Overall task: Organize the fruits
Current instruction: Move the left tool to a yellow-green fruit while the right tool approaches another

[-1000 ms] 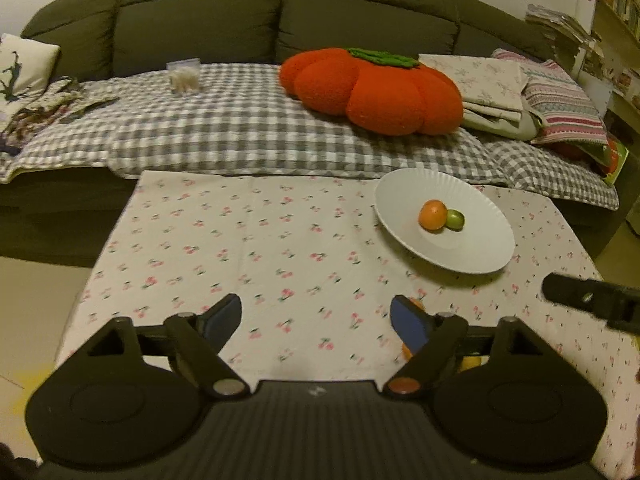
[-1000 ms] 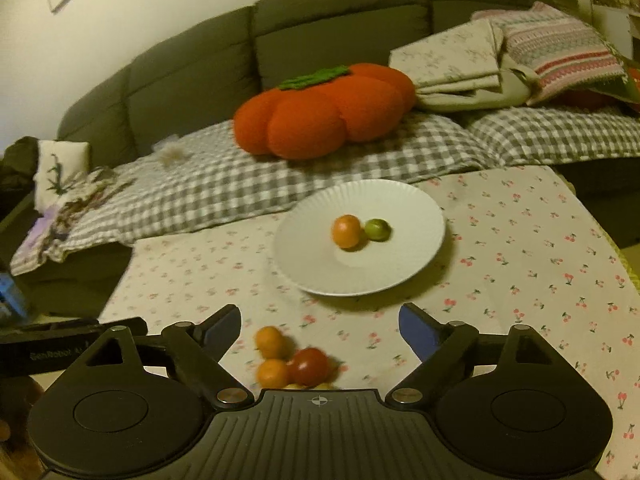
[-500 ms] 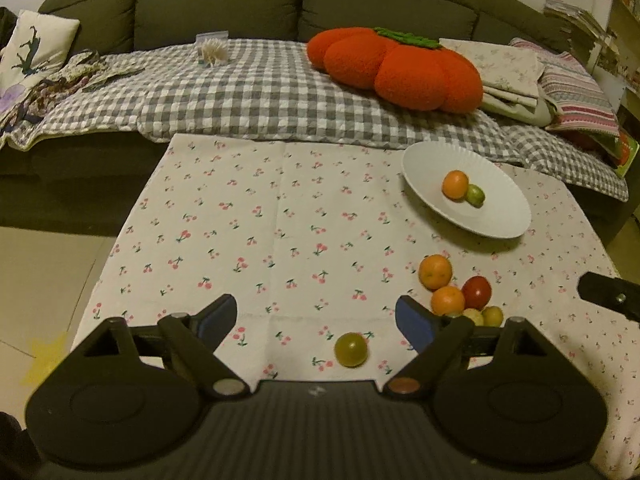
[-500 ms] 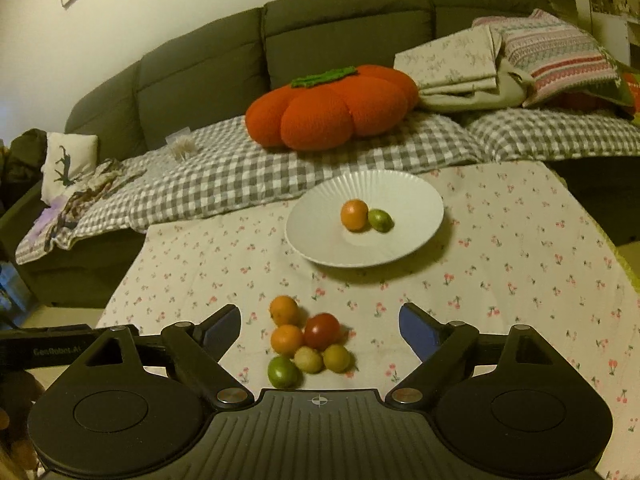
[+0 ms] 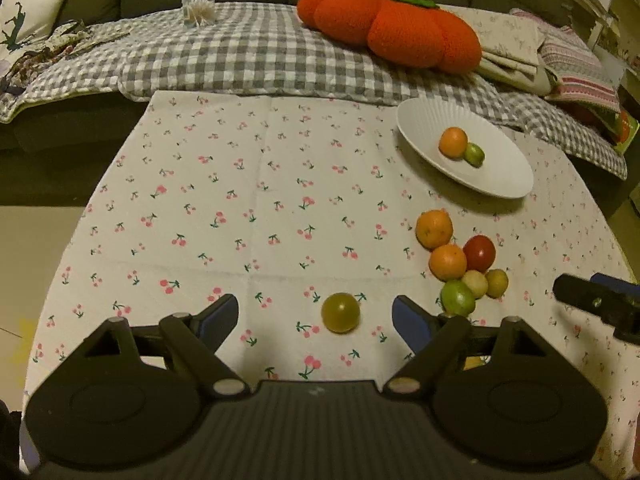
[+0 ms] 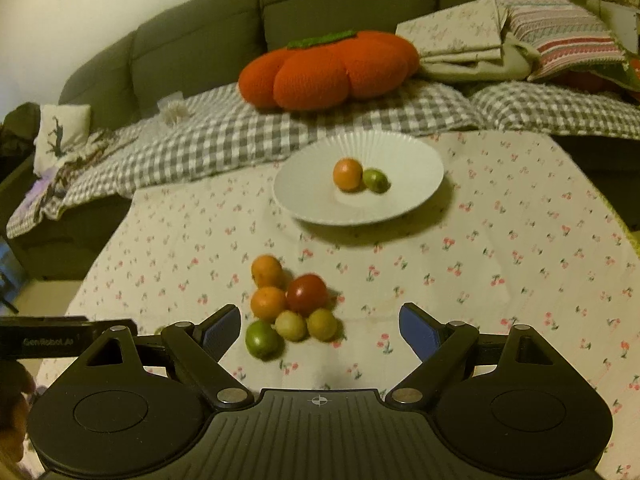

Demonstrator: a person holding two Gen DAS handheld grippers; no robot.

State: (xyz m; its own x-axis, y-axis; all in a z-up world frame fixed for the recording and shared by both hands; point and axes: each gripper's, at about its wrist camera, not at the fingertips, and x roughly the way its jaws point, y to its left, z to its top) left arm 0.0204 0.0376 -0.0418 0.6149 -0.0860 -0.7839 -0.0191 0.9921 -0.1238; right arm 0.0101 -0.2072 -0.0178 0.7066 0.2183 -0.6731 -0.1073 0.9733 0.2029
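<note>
The left gripper (image 5: 316, 314) hangs over the near edge of the cherry-print tablecloth (image 5: 240, 200) with its jaws spread wide and nothing between them but cloth and one loose yellow-green fruit (image 5: 340, 313), which lies alone just ahead of the fingertips, apart from the others. It looks round, so no long axis can be told.

To the right of it sits the cluster of fruit: two oranges (image 5: 434, 229) one behind the other, a red tomato (image 5: 479, 253) touching the nearer orange, and in front of them a green lime (image 5: 457, 297) and two small yellowish fruits (image 5: 475, 282) packed together. The row of oranges runs away from the camera toward the plate.

Farther back and right, the white plate (image 5: 504, 176) holds an orange and a small green fruit (image 5: 474, 154) touching side by side; the green one seems slightly oval, though the view is too soft to be sure.

The right gripper (image 6: 320, 328) is also open wide and holds nothing, hovering near the cluster, with the lime (image 6: 262, 339) just inside its left finger. An orange pumpkin cushion (image 6: 328, 70) lies on the sofa (image 6: 200, 40) behind.
</note>
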